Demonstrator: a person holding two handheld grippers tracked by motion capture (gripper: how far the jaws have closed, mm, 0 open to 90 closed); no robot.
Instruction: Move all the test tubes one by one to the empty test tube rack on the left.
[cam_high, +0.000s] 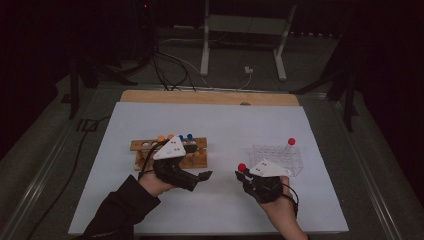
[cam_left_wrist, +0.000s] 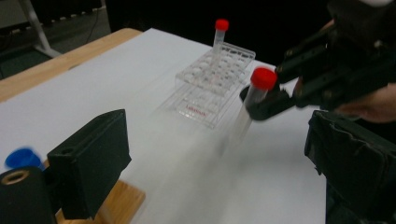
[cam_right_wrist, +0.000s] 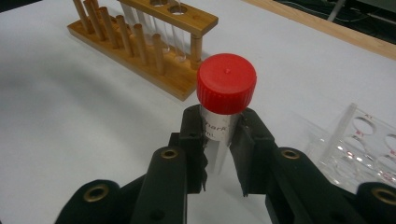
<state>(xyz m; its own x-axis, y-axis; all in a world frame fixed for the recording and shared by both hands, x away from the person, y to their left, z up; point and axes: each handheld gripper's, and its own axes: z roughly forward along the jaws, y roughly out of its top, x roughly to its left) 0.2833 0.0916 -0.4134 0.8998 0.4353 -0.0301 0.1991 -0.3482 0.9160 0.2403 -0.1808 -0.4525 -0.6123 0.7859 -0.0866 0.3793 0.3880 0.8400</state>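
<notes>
High view, left to right: our left gripper (cam_high: 202, 176) hangs just in front of the wooden rack (cam_high: 145, 146), jaws apart with nothing between them. That rack still carries tubes with orange and blue caps (cam_high: 189, 136). Further right, our right gripper (cam_high: 242, 175) is clamped on a red-capped tube (cam_high: 242, 167), held clear of the white table cover (cam_high: 210, 120) and just short of the clear plastic rack (cam_high: 296, 159). One more red-capped tube (cam_high: 291, 142) already stands in that rack's far corner. In the right gripper view the jaws pinch the tube (cam_right_wrist: 219, 128) just below its cap. We judge this is the carry step, moving tubes from wood to plastic. Next we must hold the tube upright over a free hole, lower it, then let go
</notes>
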